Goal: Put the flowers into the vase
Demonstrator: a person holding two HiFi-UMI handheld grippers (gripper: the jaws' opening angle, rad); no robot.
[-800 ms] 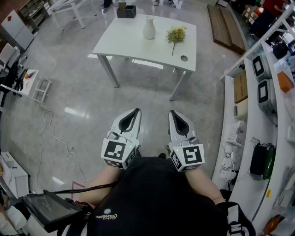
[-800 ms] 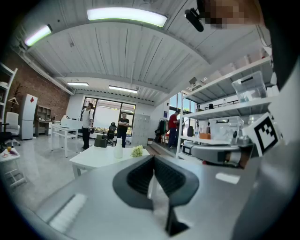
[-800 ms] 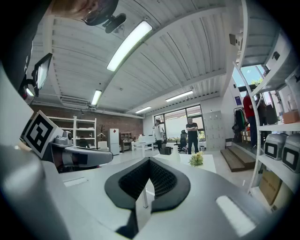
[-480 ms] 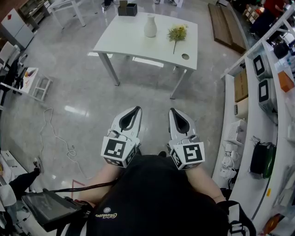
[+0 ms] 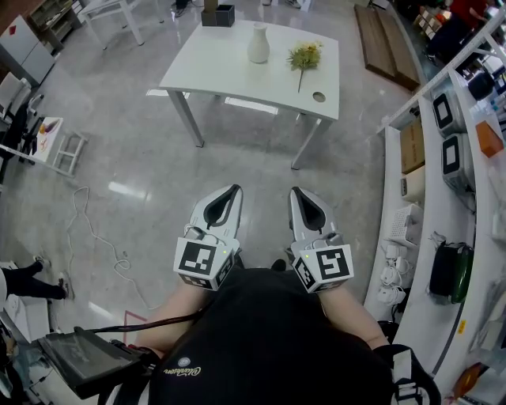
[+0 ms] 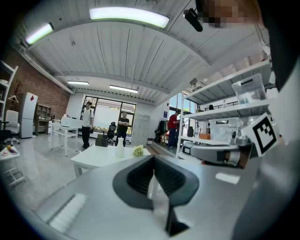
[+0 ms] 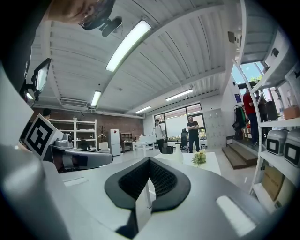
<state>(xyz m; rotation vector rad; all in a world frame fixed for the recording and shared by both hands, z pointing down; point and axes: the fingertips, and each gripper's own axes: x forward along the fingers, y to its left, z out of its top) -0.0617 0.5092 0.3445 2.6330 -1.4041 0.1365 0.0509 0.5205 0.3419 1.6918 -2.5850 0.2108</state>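
Flowers (image 5: 303, 57): one small yellow-green bunch, lying flat on the white bench (image 5: 213, 67), blossoms toward the far side and the stem running back toward us. We count one white vase (image 5: 258, 43), upright, just left of the bunch and apart from it, and one dark box (image 5: 217, 16) at the bench's far edge. A round hole (image 5: 319, 96) sits near the right front corner. We hold both arms bent and tucked in, forearms emerging on either side of the black shirt, hands close to the torso. The left tongs (image 5: 235, 189) and right tongs (image 5: 295, 191) lie side by side, a little apart, marker cubes nearest the body. Their tips aim forward at the bench, close to level with a slight downward tilt. Two tongs in all, both closed, tip to tip, with nothing between the pads; each gripper view shows the ribbed pads meeting in a narrow V. The bunch lies well apart from both tongs, straight ahead and a touch right, with a stretch of grey floor between. It is nearer the line of the right tongs than the left. Three persons stand in the background of the left gripper view. A thin cable (image 5: 95, 237) loops on the floor to our left, and white shelves (image 5: 411, 182) run along our right.
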